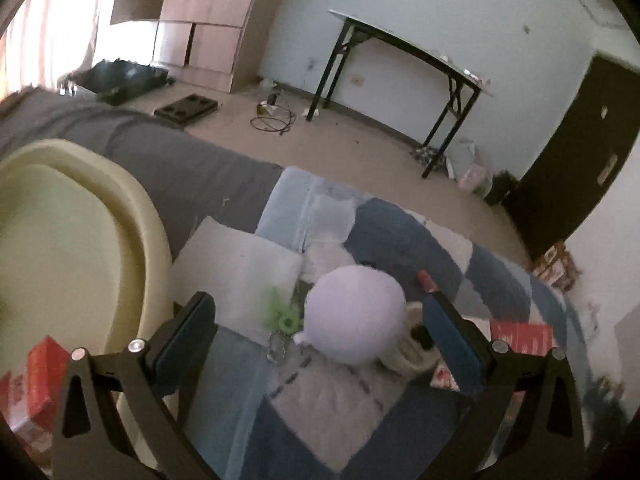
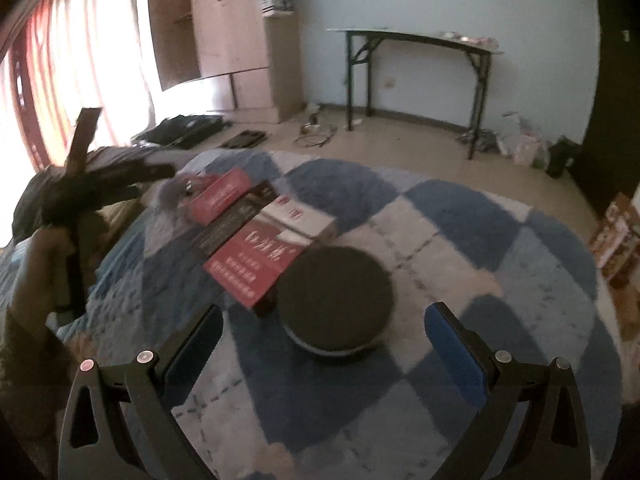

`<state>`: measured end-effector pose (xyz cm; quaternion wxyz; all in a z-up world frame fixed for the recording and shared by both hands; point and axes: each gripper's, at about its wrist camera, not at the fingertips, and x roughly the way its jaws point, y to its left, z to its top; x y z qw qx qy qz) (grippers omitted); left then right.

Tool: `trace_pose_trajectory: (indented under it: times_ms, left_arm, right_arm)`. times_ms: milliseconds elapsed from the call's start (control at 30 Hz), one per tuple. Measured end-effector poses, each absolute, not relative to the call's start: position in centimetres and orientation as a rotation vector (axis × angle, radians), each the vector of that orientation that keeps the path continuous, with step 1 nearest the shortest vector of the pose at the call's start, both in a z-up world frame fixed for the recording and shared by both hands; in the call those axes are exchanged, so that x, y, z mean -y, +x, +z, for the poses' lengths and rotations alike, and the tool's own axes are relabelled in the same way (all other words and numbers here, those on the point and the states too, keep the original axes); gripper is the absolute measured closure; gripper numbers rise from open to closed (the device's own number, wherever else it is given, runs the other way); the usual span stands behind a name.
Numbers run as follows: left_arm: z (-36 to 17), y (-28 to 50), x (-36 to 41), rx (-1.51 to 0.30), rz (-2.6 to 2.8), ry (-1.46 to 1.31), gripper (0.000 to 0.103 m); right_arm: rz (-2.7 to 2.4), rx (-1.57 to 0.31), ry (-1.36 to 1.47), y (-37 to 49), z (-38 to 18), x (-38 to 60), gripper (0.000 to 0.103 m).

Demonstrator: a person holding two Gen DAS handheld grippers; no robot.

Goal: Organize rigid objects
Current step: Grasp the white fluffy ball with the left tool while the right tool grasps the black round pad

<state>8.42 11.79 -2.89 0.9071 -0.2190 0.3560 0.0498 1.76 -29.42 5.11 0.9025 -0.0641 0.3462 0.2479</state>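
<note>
Both grippers stand with their jaws wide apart and nothing between them. Nearest in the left wrist view, the left gripper (image 1: 320,328) hovers above a blue and white checked blanket (image 1: 360,412), its blue pads on either side of a pale lilac dome-shaped object (image 1: 354,314). That object sits over a small cluster: a green plastic piece (image 1: 286,314) just to its left, a white item with a dark spot (image 1: 416,340) at its right edge, and a reddish stick-like thing (image 1: 426,280) by the right pad. A red box (image 1: 38,372) lies at the near left, beside a large cream tray (image 1: 80,248) whose inside looks bare. A white sheet (image 1: 236,272) lies between the tray and the cluster.

In the right wrist view, the right gripper (image 2: 324,334) frames a round dark tin (image 2: 336,302) resting on the blanket. Just beyond it, touching or nearly so, lies a red printed box (image 2: 256,268), and farther left two more boxes, one dark (image 2: 236,220) and one red (image 2: 220,194). The person's left hand (image 2: 44,248) shows at the left edge.

Judging by this, the gathering step is in hand, with each gripper lined up over a pick. The next move probably calls for lowering and closing squarely; the dome's smooth curve may slip, and the tin is wide for the opening. Far off stand a folding desk (image 2: 416,38) and a wardrobe (image 2: 236,40).
</note>
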Motion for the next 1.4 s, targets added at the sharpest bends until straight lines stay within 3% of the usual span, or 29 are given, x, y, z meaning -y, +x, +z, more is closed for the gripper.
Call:
trace_pose_trajectory:
  times_ms: [233, 300, 400, 567, 633, 700, 767, 833, 1200, 1400]
  left_arm:
    - [-3.9, 9.2, -11.3, -0.744, 0.104, -0.385, 0.003]
    - [-3.8, 9.2, -11.2, -0.733, 0.119, -0.371, 0.012]
    - [-3.8, 9.4, -10.9, -0.735, 0.033, -0.394, 0.043]
    - [-4.0, 9.4, -10.4, -0.725, 0.021, -0.372, 0.045]
    - [-4.2, 9.3, -10.8, -0.723, -0.014, -0.407, 0.052]
    - [-4.1, 9.3, -10.9, -0.725, -0.019, -0.408, 0.055]
    - [-3.8, 9.1, -10.8, -0.724, -0.02, -0.394, 0.056]
    - [-3.4, 9.2, -10.6, -0.727, -0.024, -0.378, 0.057]
    - [4.1, 3.4, -14.7, -0.575, 0.087, -0.32, 0.057]
    - [8.1, -1.6, -22.1, -0.52, 0.255, -0.262, 0.057]
  right_arm:
    - [0.467, -0.712, -0.137, 3.3, 3.2, 28.4, 0.0]
    - [0.461, -0.747, -0.121, 4.2, 2.3, 28.5, 0.0]
    - [0.497, -0.74, -0.063, 4.8, 1.6, 29.2, 0.0]
    - [0.496, -0.728, -0.057, 5.2, 0.6, 29.5, 0.0]
    - [0.499, -0.699, -0.058, 5.3, 0.4, 29.5, 0.001]
    - [0.513, -0.68, -0.054, 5.2, 0.3, 29.3, 0.008]
    - [0.52, -0.683, -0.049, 5.3, 0.0, 29.3, 0.028]
    - [0.533, -0.703, -0.042, 5.4, -0.1, 29.3, 0.034]
    - [0.494, -0.636, 0.023, 2.5, 5.4, 33.2, 0.034]
    - [0.76, -0.524, -0.054, -1.1, 10.1, 23.6, 0.034]
